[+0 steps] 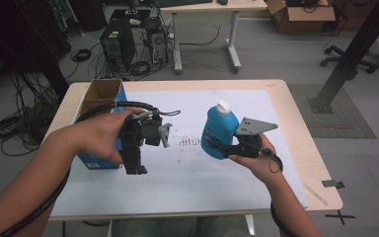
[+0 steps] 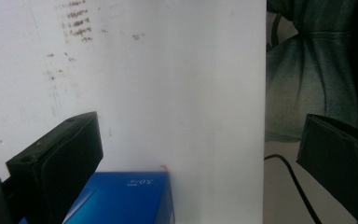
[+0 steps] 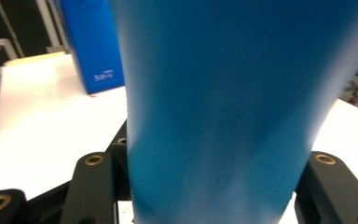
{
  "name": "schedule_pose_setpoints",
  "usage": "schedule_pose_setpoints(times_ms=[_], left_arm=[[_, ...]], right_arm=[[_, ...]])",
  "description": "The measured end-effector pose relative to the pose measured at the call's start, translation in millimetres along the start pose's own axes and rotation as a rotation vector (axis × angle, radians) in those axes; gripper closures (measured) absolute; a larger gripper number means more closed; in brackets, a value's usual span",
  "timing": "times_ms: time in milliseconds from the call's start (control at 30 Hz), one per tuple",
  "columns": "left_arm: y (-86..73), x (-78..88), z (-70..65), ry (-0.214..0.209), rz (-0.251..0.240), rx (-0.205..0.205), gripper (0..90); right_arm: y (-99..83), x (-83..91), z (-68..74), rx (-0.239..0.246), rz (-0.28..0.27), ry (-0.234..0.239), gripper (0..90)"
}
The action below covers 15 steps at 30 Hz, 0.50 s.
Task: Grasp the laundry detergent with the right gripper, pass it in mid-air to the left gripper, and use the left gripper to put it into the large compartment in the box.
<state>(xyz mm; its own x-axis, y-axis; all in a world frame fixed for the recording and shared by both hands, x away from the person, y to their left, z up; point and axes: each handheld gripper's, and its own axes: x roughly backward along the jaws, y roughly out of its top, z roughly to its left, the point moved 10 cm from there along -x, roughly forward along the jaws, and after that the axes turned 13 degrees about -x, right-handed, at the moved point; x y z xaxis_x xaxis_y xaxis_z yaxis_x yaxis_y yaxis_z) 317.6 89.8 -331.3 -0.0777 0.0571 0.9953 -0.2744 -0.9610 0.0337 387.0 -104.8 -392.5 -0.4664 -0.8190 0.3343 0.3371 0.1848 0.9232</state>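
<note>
Closest to me, both forearms come in from the bottom edge, cut off above the elbows. My right gripper (image 1: 227, 146) is clamped on a blue bottle (image 1: 218, 131), smooth plastic with a white screw cap, held above the white sheet (image 1: 202, 177) covering the table (image 1: 296, 123); its base is hidden by the jaws, and up close in the right gripper view it is a blur with no readable label. My left gripper (image 1: 135, 163) points down beside a blue cardboard box (image 1: 98, 160) with open brown flaps; the jaws stand wide apart with nothing between them. White print on the box is too small to read. Brown smudges mark the sheet between the grippers.
</note>
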Motion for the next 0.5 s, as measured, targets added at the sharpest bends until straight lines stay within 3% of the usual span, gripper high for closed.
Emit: schedule_pose_setpoints(times_ms=[233,500], left_arm=[[7.4,6.6,8.6,0.001,0.009,-0.006,0.4],[13.2,11.5,18.3,0.005,-0.013,-0.011,0.4]], right_arm=[[-1.8,11.3,8.4,0.043,0.014,0.056,44.2],[-7.1,14.4,24.1,0.094,0.038,0.114,44.2]])
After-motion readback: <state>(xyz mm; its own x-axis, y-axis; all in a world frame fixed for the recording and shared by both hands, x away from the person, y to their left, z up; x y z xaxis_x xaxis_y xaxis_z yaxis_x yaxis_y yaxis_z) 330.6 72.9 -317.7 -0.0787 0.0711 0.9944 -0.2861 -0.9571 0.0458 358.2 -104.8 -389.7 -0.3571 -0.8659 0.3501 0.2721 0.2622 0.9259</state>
